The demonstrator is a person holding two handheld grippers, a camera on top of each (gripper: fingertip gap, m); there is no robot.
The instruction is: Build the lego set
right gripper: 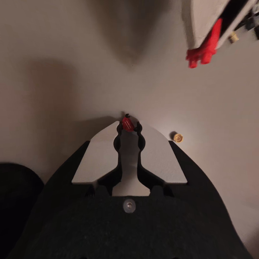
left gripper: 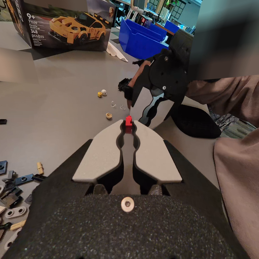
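My left gripper (left gripper: 128,125) is shut on a small red Lego legs piece (left gripper: 128,120), held above the grey table (left gripper: 63,98). The same piece shows blurred in the right wrist view (right gripper: 201,54), gripped by the left gripper's fingers (right gripper: 196,28). My right gripper (right gripper: 128,124) is shut on a small red minifigure torso (right gripper: 127,125) with black hands, tip pointing down close to the table. In the left wrist view the right gripper (left gripper: 130,107) stands just beyond and right of the red legs piece; the torso is hidden there.
Loose on the table are a yellow minifigure head (left gripper: 99,94), a white helmet (left gripper: 104,92), two clear parts (left gripper: 113,104) and a tan piece (left gripper: 108,115) (right gripper: 178,138). A pile of dark and grey parts (left gripper: 12,186) lies at the lower left. The set's box (left gripper: 63,29) and blue bins (left gripper: 140,40) stand behind. The left gripper's tips are roughly 10 cm from the right gripper's. The right tips stand about 12 cm off the yellow minifigure head (left gripper: 99,94).
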